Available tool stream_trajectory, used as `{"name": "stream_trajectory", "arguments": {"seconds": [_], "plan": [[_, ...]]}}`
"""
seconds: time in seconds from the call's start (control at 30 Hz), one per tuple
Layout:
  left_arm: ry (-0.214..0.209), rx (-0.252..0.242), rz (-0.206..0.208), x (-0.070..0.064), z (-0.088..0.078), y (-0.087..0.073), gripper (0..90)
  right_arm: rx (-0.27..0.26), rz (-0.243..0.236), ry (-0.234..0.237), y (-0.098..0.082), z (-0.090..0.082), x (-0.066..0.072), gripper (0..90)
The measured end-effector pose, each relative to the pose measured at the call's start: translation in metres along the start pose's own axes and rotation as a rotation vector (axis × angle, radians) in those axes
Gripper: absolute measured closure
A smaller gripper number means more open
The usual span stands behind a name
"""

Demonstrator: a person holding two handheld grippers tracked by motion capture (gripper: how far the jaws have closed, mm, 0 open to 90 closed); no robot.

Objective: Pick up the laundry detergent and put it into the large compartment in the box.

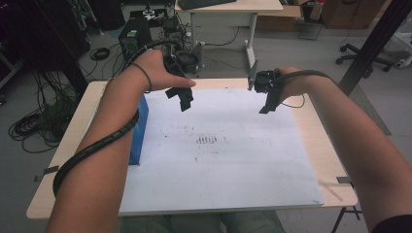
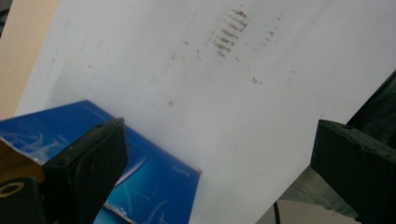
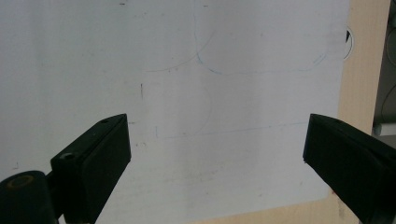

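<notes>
Both my hands are up over the far end of the table (image 1: 63, 145) rn, nothing gripped in either one. Left gripper (image 1: 180, 98) hangs above the far left part of the white sheet (image 1: 218, 165), jaws spread wide w/ just air between them. In the left gripper view I'm looking down past the jaws at the blue box (image 2: 154, 186), which sits under and a bit behind the left-hand jaw, not touching it afaict. From the high view the blue box (image 1: 138, 131) lies along the left edge of the sheet, right next to my left forearm, near the gripper but clearly below it.

Right gripper (image 1: 268, 99) is over the far right part of the sheet, well apart from the box. Jaws wide open too; the right gripper view has plain white sheet (image 3: 210, 116) between them, w/ some faint blue pen outlines, plus a strip of bare tabletop (image 3: 362, 70) at the right edge.

Middle of the sheet has a patch of dark smudgy marks (image 1: 208, 140), between and nearer to me than both grippers. Cable (image 1: 97, 145) wraps round my left forearm.
</notes>
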State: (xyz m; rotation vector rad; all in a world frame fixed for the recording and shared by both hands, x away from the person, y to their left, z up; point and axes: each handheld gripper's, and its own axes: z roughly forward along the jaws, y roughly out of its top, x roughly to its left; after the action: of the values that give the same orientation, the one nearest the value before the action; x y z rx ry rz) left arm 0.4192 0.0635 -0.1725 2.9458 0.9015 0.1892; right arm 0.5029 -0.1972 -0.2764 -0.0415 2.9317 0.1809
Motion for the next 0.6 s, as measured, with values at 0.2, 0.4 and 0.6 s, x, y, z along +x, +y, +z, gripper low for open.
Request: {"name": "stream_trajectory", "arguments": {"seconds": [0.2, 0.4, 0.6], "plan": [[-0.012, -0.017, 0.039, -0.005, 0.002, 0.003, 4.5, 0.000, -0.006, 0.003, 0.001, -0.002, 0.002, 7.4], [-0.031, -0.015, 0.093, -0.015, 0.010, 0.010, 4.5, -0.003, -0.009, 0.005, 0.001, -0.003, 0.003, 7.4], [-0.051, 0.008, 0.145, -0.025, 0.023, 0.018, 4.5, 0.004, -0.017, 0.011, 0.001, -0.004, 0.006, 7.4]]}}
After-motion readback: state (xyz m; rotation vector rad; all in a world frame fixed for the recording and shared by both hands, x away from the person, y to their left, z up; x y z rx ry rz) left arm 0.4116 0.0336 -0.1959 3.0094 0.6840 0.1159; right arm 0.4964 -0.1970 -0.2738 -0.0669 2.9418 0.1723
